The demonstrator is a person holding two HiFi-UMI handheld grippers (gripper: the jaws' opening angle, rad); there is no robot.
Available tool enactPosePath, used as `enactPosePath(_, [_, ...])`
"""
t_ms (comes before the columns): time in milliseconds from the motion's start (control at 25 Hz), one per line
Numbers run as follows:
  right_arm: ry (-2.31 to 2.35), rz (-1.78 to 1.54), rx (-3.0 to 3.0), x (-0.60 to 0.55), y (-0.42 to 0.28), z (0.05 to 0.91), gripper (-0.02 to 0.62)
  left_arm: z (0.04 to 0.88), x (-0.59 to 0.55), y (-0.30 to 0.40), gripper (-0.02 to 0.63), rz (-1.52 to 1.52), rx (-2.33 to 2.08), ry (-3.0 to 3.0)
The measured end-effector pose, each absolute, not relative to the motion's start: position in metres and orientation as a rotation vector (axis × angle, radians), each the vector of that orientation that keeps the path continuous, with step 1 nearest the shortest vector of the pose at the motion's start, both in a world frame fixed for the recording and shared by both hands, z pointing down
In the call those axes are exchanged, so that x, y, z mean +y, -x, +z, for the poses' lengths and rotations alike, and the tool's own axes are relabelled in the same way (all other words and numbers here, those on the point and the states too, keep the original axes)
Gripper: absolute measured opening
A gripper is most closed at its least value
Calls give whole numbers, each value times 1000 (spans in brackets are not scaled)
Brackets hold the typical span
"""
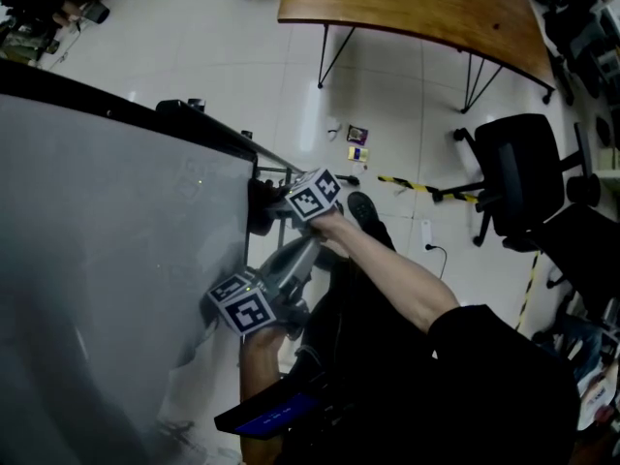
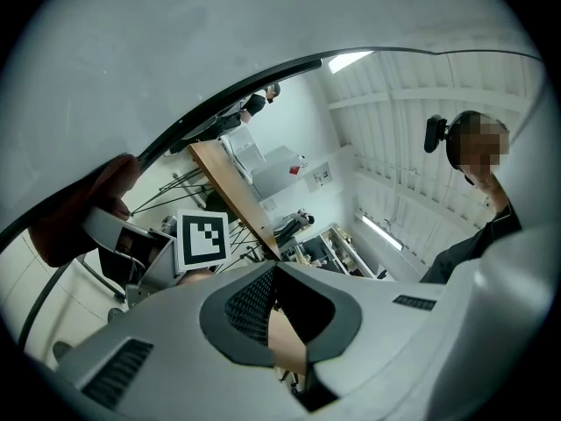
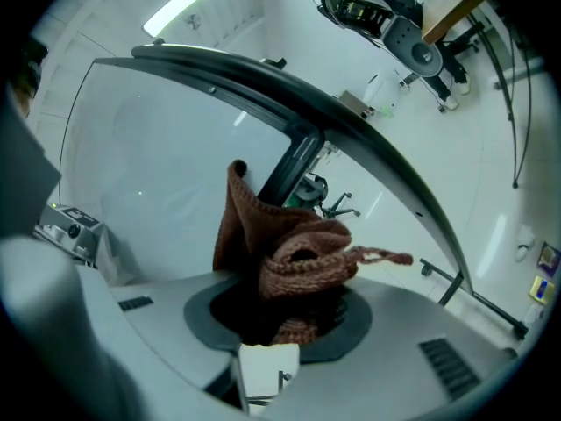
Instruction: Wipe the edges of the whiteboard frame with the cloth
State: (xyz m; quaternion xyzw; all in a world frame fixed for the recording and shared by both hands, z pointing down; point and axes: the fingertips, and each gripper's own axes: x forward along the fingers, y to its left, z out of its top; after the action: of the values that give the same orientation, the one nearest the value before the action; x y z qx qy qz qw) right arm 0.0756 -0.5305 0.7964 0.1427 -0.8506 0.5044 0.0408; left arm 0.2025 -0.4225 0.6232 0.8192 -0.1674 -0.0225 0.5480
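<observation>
The whiteboard [image 1: 97, 260] fills the left of the head view, its dark frame [image 1: 203, 129] running down to the right. My right gripper [image 1: 263, 206] is shut on a brown knitted cloth [image 3: 289, 244], which bunches out of the jaws and lies against the frame [image 3: 351, 139] near its corner post. In the right gripper view the gripper [image 3: 280, 301] sits just below the frame. My left gripper [image 1: 286, 260] hangs lower, beside the board's right edge, angled upward. Its jaws [image 2: 276, 274] are shut with nothing between them. The cloth [image 2: 70, 209] also shows at the left of that view.
A curved wooden table [image 1: 417, 8] stands at the back. A black office chair [image 1: 518, 168] is to the right. Small packets [image 1: 357, 143] and yellow-black tape [image 1: 412, 184] lie on the pale floor. The board's stand legs [image 3: 473, 292] reach out below the frame.
</observation>
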Motion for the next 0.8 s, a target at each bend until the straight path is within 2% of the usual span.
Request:
enactPosePath(280, [-442,1709,-2606,-512,-106,769,120,608,-411,-201,2,-69,-361,-1962])
enactPosePath(800, [-747,1899,-2890,-510,-224,620,121,563,-412,-218,2,-191,-261,-2019])
